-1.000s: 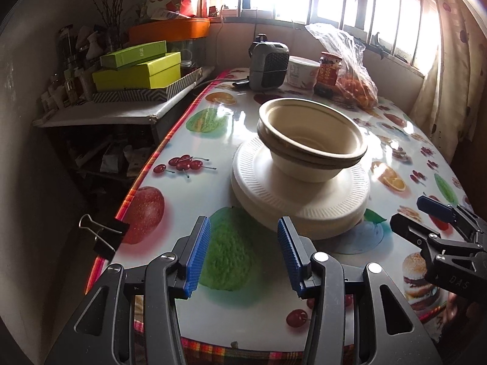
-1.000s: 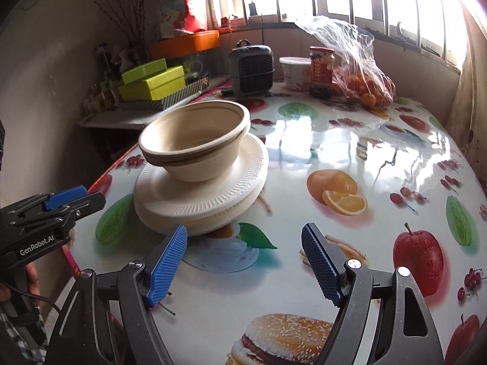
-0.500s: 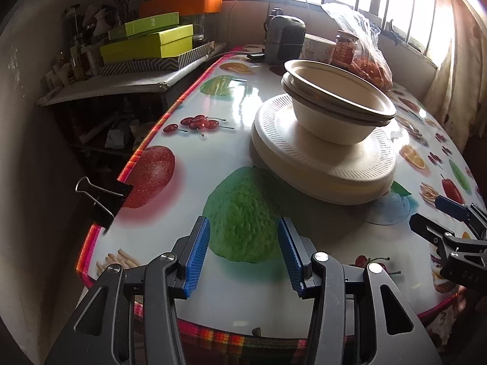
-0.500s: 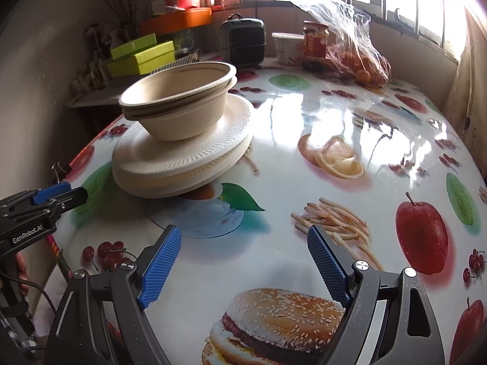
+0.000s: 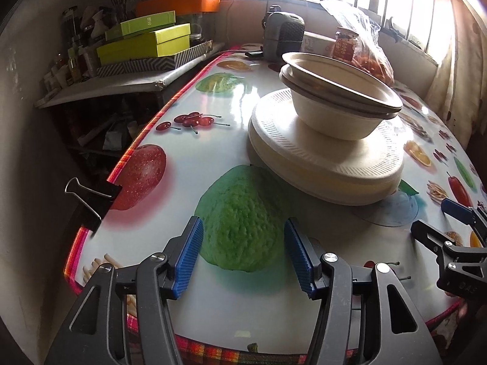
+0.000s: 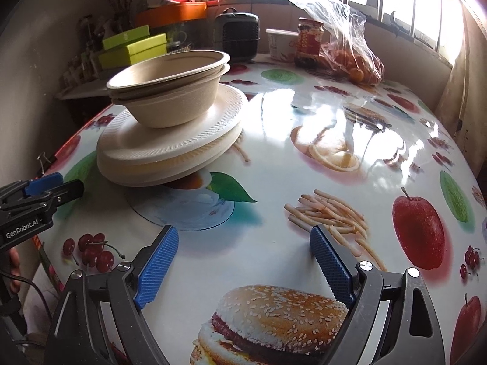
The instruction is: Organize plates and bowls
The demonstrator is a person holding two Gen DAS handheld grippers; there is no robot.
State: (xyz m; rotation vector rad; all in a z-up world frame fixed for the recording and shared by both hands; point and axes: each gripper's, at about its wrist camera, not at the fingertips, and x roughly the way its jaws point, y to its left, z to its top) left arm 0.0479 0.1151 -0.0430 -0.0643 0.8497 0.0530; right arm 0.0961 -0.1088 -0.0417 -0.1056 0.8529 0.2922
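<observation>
You had both tongs low over the near end of the table (image 6: 304, 164), and neither one held anything. Your left gripper (image 5: 242, 254) was spreading its jaws, with only the printed green fruit on the tablecloth showing between the blue pads (image 5: 189, 257). Your right gripper (image 6: 242, 269) was spreading too, and wider, with nothing but tablecloth between its pads (image 6: 156, 266), above the printed burger and beside the printed fries.

The bowls (image 5: 338, 97) sat nested one inside the other on top of the plates (image 5: 325, 164), and that whole pile stood on the table ahead of you, to the right of your left gripper and to the left of your right one. The bowls sat off-centre on the plates, toward the far side, and their rims looked tilted. The plates themselves were stacked unevenly, with the upper ones shifted over the lower ones. Neither gripper touched the pile.

Further back you had a dark heater (image 6: 240, 38), a tub (image 6: 281, 44), a jar (image 6: 309, 42) and a bag (image 6: 344, 39) holding orange fruit near the window. Green boxes (image 5: 144, 42) lay on a side shelf, and a clip (image 5: 92, 200) gripped the table's left edge.
</observation>
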